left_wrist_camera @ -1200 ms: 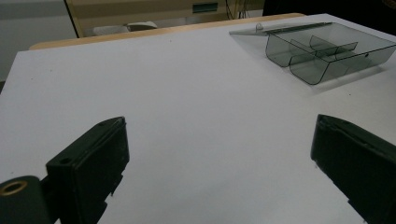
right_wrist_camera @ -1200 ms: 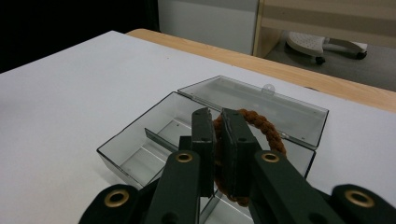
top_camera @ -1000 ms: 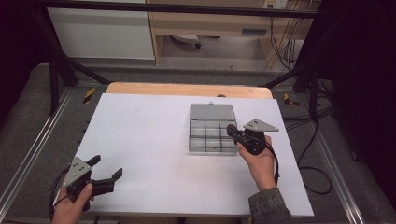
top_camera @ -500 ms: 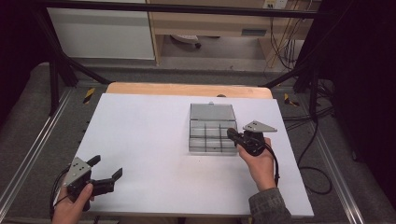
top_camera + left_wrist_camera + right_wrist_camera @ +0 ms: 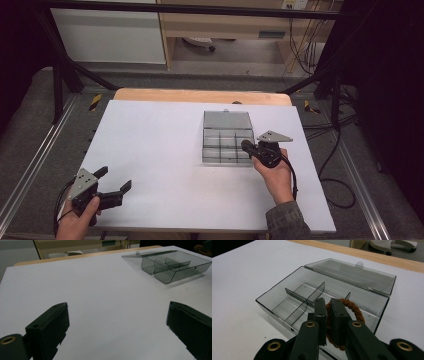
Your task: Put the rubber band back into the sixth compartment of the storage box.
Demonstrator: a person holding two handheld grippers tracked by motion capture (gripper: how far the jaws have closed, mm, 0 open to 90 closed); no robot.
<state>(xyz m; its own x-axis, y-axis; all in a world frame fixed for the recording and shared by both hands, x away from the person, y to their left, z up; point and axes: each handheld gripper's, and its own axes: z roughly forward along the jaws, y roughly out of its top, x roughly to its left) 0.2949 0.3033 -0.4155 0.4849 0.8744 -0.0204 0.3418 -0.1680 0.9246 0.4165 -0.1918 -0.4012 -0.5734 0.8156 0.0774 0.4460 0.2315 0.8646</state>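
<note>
Two grippers here: the right gripper point(image 5: 327, 322) has its jaws pinched on a brown braided hair tie point(image 5: 352, 312), held upright just over the near edge of a smoky divided organizer box point(image 5: 287, 293) with its lid point(image 5: 352, 275) flipped back. Left gripper point(image 5: 114, 187) sits with jaws wide apart over bare white table point(image 5: 150, 145), box well ahead.

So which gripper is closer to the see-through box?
Right. The right gripper is at the clear box's near right corner, holding a brown ring over it; the left gripper sits far off, jaws apart.
</note>
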